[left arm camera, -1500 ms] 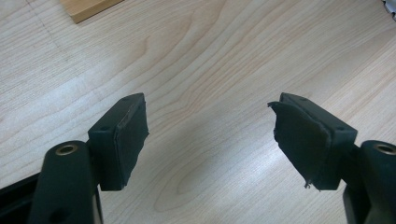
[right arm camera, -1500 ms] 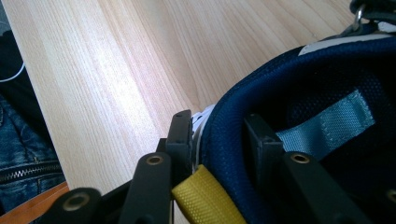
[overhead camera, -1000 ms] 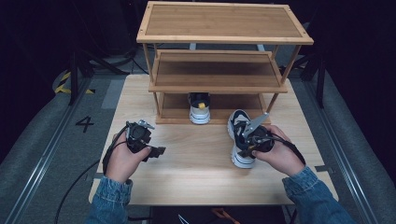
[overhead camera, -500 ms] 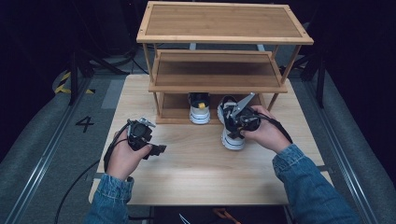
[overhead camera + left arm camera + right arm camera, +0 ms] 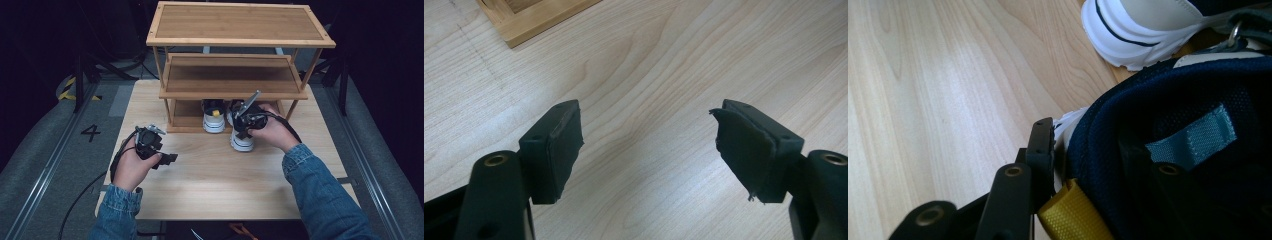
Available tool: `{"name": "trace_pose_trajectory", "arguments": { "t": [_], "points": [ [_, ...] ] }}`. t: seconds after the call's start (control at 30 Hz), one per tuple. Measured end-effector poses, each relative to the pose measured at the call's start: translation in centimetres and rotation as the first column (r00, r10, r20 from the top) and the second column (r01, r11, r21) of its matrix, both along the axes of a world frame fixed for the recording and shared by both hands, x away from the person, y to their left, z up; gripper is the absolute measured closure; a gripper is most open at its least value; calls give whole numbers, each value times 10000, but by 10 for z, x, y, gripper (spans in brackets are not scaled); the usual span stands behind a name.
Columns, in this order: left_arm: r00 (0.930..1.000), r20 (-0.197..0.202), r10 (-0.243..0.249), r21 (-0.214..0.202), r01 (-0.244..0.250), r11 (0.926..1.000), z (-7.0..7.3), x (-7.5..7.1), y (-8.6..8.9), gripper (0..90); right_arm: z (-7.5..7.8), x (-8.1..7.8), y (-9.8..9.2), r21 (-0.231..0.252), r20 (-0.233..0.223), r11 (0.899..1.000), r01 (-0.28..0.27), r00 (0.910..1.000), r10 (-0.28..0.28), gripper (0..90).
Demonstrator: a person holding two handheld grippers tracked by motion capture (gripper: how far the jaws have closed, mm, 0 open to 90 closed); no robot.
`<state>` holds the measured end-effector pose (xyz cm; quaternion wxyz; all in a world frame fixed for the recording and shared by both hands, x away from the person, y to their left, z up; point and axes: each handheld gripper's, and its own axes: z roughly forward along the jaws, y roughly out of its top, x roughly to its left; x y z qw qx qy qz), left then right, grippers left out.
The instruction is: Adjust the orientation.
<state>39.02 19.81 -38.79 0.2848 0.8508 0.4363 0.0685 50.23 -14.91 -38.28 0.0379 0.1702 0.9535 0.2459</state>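
Note:
A white sneaker point(image 5: 242, 142) with a navy lining point(image 5: 1168, 100) and a yellow heel tab point(image 5: 1073, 215) rests on the table in front of the bamboo rack point(image 5: 230, 82). My right gripper point(image 5: 240, 129) point(image 5: 1093, 160) is shut on its heel collar, one jaw outside and one inside the shoe. A matching sneaker point(image 5: 213, 119) point(image 5: 1143, 30) stands on the rack's bottom shelf, just left of the held one. My left gripper point(image 5: 169, 159) point(image 5: 649, 150) hovers open over bare wood with nothing between its jaws.
The light wooden table point(image 5: 210, 185) has free room in its front half. The rack has a middle shelf point(image 5: 227, 75) and a top shelf point(image 5: 240, 22), both bare. A corner of the rack's base point(image 5: 531, 20) lies ahead of the left gripper.
My right gripper has carried the sneaker left and toward the rack, from the table's right side to beside the shoe on the bottom shelf. The left hand has stayed in place.

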Motion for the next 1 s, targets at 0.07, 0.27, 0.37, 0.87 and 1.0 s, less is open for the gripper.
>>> {"name": "trace_pose_trajectory", "arguments": {
  "t": [0.07, 0.27, 0.37, 0.87, 1.0],
  "points": [
    [10000, -23, -22, -3, 22, 10000, 0, 0, 1, 270, -3, 3, 0, 92, -48, 10000, -14, 10000, 15, 679],
    [10000, 34, 80, -26, -80, 10000, 2, -1, 3, 270, -9, 4, -1, 35, 106, 10000, 11, 9999, -12, 646],
    [10000, -2, 2, 14, -2, 10000, 1, 0, 0, 269, -10, 2, -2, 433, 758, 9989, 181, 9969, -214, 542],
    [9998, 4, -194, 73, 194, 9998, 1, 2, -4, 267, 13, -37, -30, 1282, 2344, 9796, 1549, 9550, -1817, 443],
    [9998, -24, -212, 28, 212, 9998, 0, 3, -6, 267, 10, -49, -40, 1237, 2469, 9677, 2195, 9377, -2443, 485]
  ]
}}
